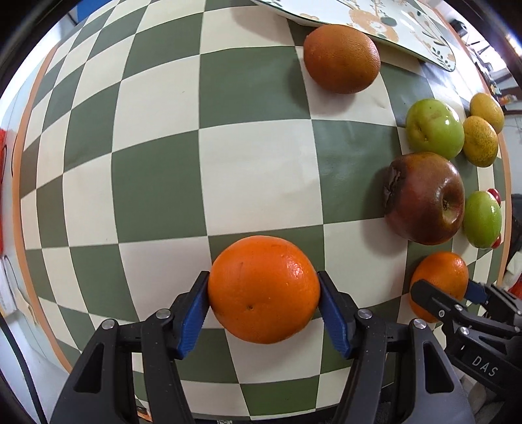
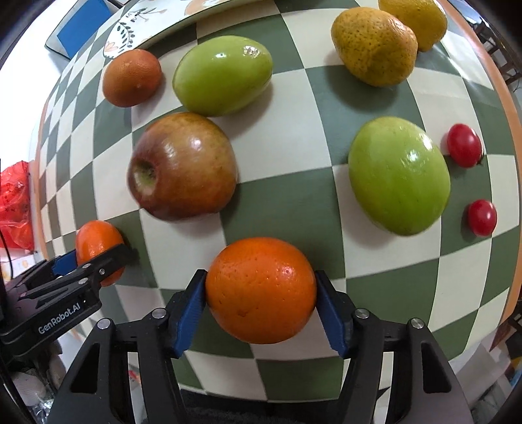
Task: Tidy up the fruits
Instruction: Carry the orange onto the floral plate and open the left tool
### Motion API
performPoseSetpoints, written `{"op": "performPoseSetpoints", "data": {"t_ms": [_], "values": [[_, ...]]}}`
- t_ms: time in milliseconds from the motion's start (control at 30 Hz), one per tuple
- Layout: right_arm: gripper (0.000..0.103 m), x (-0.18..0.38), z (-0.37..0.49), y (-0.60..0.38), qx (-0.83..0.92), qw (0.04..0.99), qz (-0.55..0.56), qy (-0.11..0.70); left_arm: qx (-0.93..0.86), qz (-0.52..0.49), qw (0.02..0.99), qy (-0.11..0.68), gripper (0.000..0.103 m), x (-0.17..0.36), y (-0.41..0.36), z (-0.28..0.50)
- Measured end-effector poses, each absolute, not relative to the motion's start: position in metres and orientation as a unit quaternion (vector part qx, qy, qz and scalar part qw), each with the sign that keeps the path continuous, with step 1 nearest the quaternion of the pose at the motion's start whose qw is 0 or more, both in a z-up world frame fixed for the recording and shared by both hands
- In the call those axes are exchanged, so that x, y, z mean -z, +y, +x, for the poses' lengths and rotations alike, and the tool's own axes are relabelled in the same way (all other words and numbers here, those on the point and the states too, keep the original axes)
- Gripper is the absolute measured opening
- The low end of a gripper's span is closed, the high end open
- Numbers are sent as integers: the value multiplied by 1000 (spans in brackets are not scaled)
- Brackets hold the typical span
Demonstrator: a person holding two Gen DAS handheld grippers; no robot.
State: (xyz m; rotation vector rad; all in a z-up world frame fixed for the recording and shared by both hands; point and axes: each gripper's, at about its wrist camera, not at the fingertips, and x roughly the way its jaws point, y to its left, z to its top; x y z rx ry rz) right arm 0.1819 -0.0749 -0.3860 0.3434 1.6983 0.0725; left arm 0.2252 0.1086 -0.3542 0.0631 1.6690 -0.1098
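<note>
My left gripper (image 1: 263,278) is shut on a bright orange (image 1: 264,300) near the front edge of the checked tablecloth (image 1: 156,176). My right gripper (image 2: 261,276) is shut on a second bright orange (image 2: 261,303). Each gripper shows in the other's view, the right gripper (image 1: 450,288) at the right and the left gripper (image 2: 89,259) at the left. Beyond them lie a red apple (image 2: 182,166), two green apples (image 2: 223,75) (image 2: 399,176), a dark brownish orange (image 2: 132,77), two yellow-green citrus (image 2: 373,45) (image 2: 421,19) and two cherry tomatoes (image 2: 463,145) (image 2: 482,217).
A patterned plate (image 1: 375,19) rests at the table's far side, just behind the dark orange (image 1: 341,58). A red plastic bag (image 2: 16,208) hangs off the left edge. The cloth's left half (image 1: 98,130) carries no fruit.
</note>
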Motion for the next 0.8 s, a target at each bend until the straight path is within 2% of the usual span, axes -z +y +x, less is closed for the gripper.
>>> {"op": "performPoseSetpoints", "data": {"t_ms": [67, 267, 467, 600, 800], "values": [[66, 373, 181, -78, -41, 646, 164, 744, 49, 16, 675, 736, 61, 349, 111, 229], [66, 302, 206, -98, -87, 676, 192, 706, 65, -29, 712, 699, 61, 292, 120, 259], [66, 251, 306, -123, -105, 725, 169, 660, 67, -56, 740, 667, 61, 247, 99, 342], [66, 267, 394, -118, -96, 734, 137, 658, 61, -84, 730, 676, 61, 256, 86, 422], [66, 322, 487, -105, -101, 716, 82, 686, 47, -123, 683, 719, 61, 308, 71, 503]]}}
